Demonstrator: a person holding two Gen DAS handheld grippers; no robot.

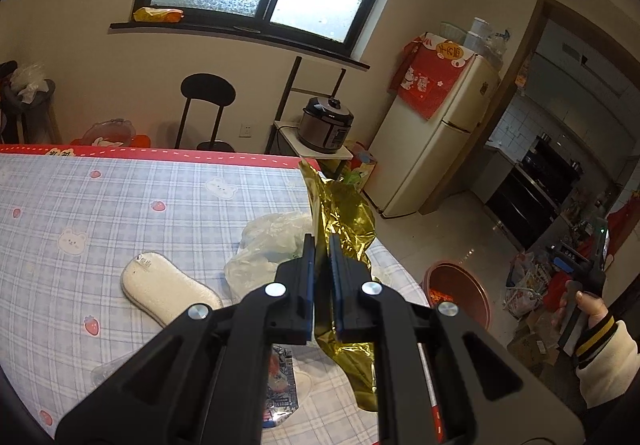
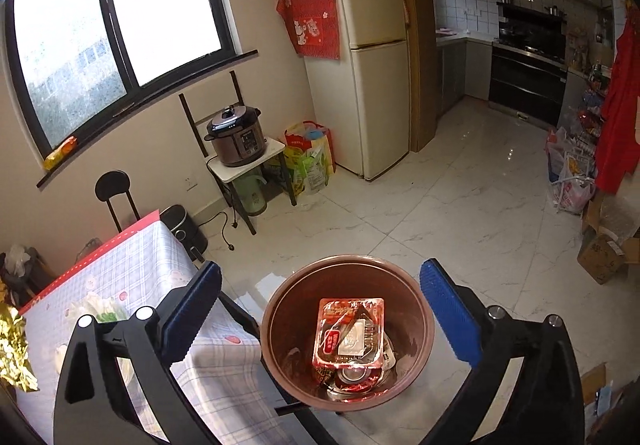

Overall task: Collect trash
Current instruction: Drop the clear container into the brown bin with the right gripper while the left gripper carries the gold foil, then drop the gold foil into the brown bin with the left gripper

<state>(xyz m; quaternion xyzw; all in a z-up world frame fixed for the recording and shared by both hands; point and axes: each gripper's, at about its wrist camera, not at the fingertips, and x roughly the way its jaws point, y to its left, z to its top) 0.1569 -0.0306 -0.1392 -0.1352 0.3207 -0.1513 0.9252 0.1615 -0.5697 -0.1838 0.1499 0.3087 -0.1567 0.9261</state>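
My left gripper (image 1: 322,241) is shut on a crumpled gold foil wrapper (image 1: 340,217) and holds it above the right edge of the table (image 1: 120,205). The wrapper also shows at the left edge of the right wrist view (image 2: 14,349). My right gripper (image 2: 320,285) is open and empty, above the brown trash bin (image 2: 280,309) on the floor beside the table. The bin holds a red plastic tray (image 2: 348,333) and a crushed can (image 2: 352,379). It also shows in the left wrist view (image 1: 476,285).
On the checked tablecloth lie a clear plastic bag (image 1: 264,249), a white sponge pad (image 1: 164,289) and a printed wrapper (image 1: 280,385). A fridge (image 2: 372,65), a pressure cooker on a small stand (image 2: 236,137), a chair (image 1: 206,105) and floor bags and boxes (image 2: 600,249) surround the area.
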